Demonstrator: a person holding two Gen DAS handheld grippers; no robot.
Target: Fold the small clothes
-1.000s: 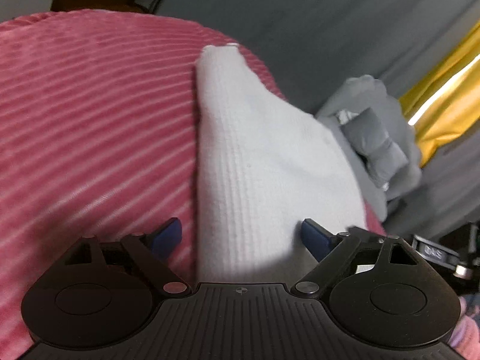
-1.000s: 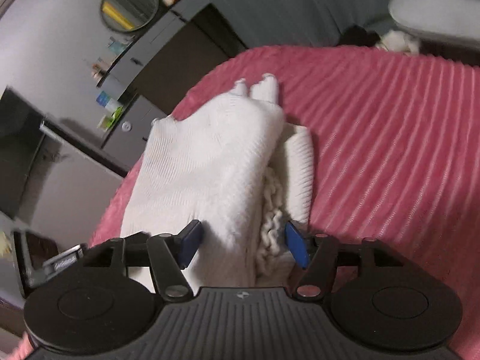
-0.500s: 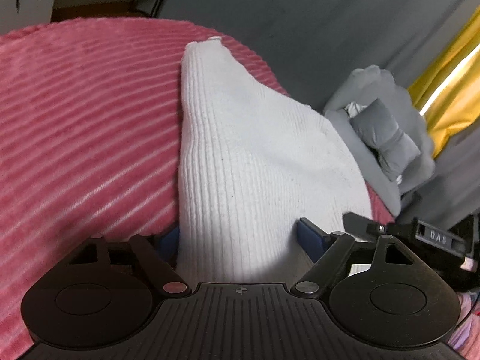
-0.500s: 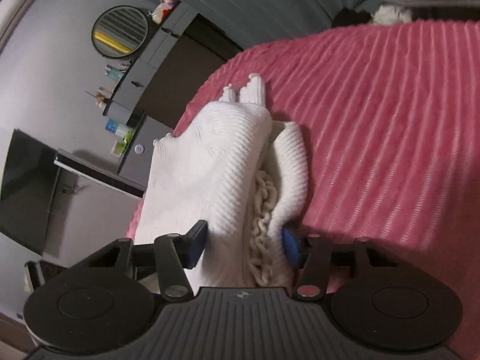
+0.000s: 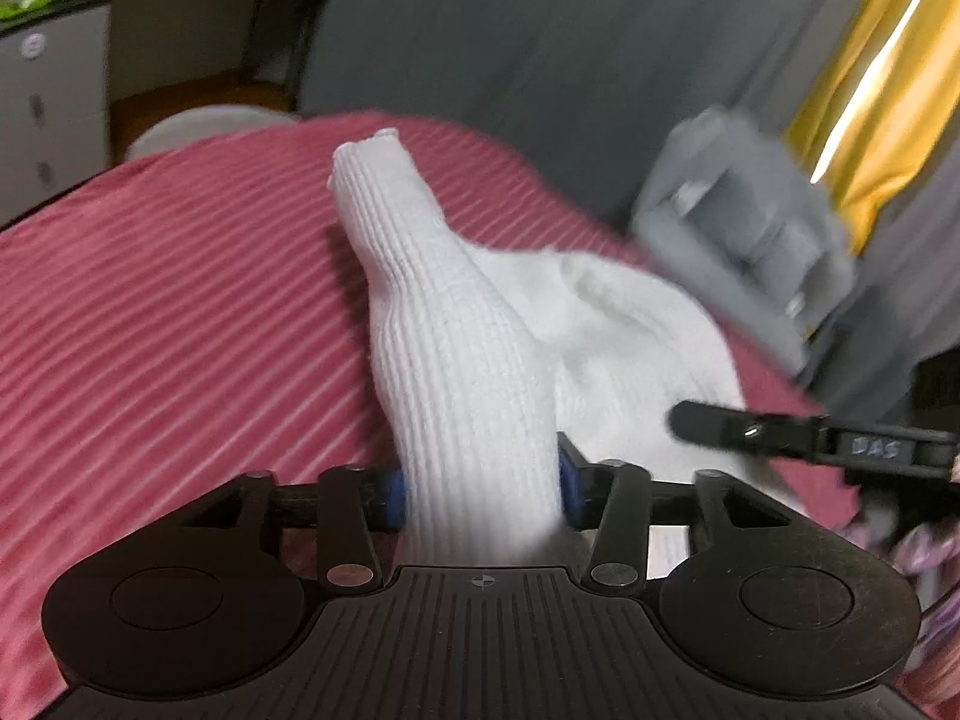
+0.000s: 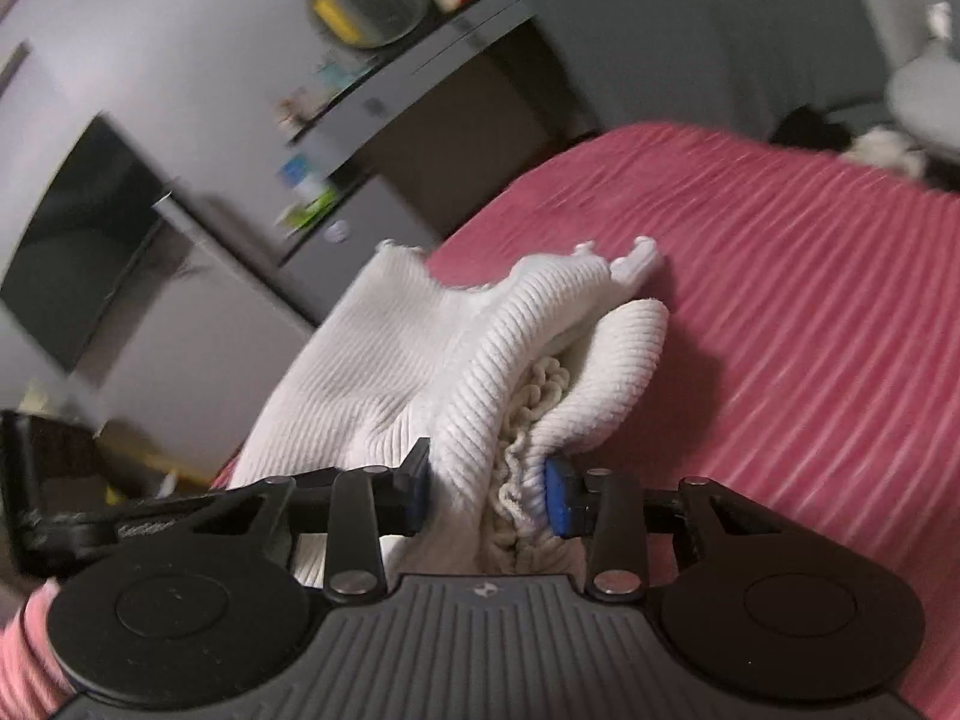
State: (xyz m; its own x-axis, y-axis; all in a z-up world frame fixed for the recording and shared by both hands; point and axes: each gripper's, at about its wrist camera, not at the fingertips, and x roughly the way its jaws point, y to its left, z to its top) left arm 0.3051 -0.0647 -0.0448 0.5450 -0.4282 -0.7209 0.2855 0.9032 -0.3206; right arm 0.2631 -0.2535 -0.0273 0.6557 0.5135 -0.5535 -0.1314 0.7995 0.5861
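Observation:
A white ribbed knit garment (image 5: 474, 360) lies on the pink striped bedcover (image 5: 168, 312). My left gripper (image 5: 480, 489) is shut on one bunched edge of it, lifted off the cover. In the right wrist view the same garment (image 6: 480, 360) is folded in layers with a crocheted trim showing between them. My right gripper (image 6: 489, 495) is shut on those stacked layers at the near edge. The right gripper's arm shows at the right of the left wrist view (image 5: 810, 438).
A grey bundle of cloth (image 5: 744, 240) sits at the far right of the bed by a yellow curtain (image 5: 870, 78). A grey cabinet (image 6: 252, 312), a dark screen (image 6: 78, 240) and a round mirror (image 6: 366, 0) stand beyond the bed's left edge.
Both grippers have closed on the garment and lifted its near edge, so the cloth has bunched into a ridge. Both views have tilted up and show more of the room.

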